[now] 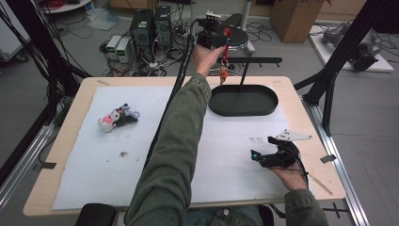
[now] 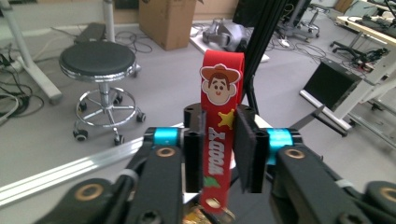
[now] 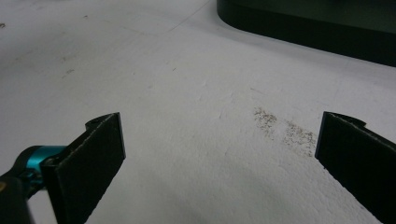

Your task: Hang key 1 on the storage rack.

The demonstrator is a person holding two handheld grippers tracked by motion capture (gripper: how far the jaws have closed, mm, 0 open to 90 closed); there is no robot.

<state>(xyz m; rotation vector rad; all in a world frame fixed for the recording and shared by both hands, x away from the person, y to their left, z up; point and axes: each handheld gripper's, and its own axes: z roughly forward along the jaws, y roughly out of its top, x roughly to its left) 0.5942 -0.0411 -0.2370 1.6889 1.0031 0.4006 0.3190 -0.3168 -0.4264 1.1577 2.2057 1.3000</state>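
Note:
My left gripper [image 1: 221,36] is raised beyond the table's far edge, above the black oval tray [image 1: 263,106]. It is shut on a red Woody strap [image 1: 226,47], which hangs down with a small charm at its lower end. In the left gripper view the red strap [image 2: 219,116] stands upright between the jaws, a cartoon cowboy face at its top. A thin black bar [image 1: 259,60] on a post rises from the tray, right next to the strap. My right gripper [image 1: 256,157] rests low over the white mat at the right, open; the right gripper [image 3: 219,154] holds nothing.
A small plush toy [image 1: 115,118] lies on the white mat [image 1: 94,155] at the left. The tray's wall [image 3: 303,32] lies ahead of my right gripper. A stool [image 2: 98,63], a cardboard box [image 2: 168,21] and computers [image 1: 146,28] stand on the floor beyond the table.

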